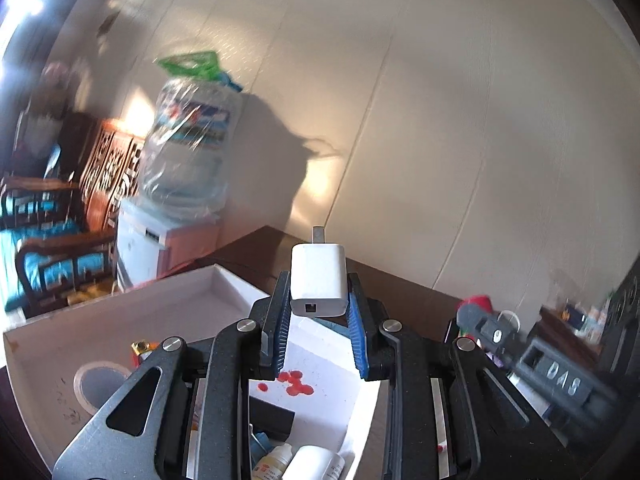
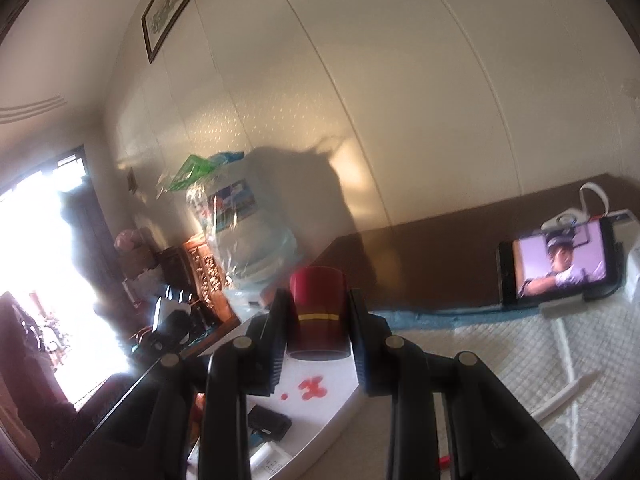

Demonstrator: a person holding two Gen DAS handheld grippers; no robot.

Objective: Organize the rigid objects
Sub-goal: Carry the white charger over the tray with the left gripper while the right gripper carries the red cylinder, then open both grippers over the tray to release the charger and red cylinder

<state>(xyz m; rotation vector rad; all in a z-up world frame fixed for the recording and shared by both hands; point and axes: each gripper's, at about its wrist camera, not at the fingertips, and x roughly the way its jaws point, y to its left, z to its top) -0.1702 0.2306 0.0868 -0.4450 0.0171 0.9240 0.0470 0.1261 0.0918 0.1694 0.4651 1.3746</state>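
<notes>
Left gripper (image 1: 319,292) clamped on white charger (image 1: 318,285)
Held above white box (image 1: 120,304) containing tape roll (image 1: 96,386), dropper bottle (image 1: 276,460), red stains (image 1: 294,382); water jug (image 1: 192,148) behind.

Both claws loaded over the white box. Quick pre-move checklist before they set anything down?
1. Left claw grip on the white charger: ok, pads press both its sides.
2. Right claw grip on the red cylinder: ok, held upright between the pads.
3. Free floor in the white box below the charger: ok, bare white area with red spots.
4. Items already in the box, dropper bottle and black block: ok, lying nearer the camera than that area.
5. Gap between the two claws: cannot tell, blurred.
6. Cylinder's landing spot: cannot tell.
</notes>
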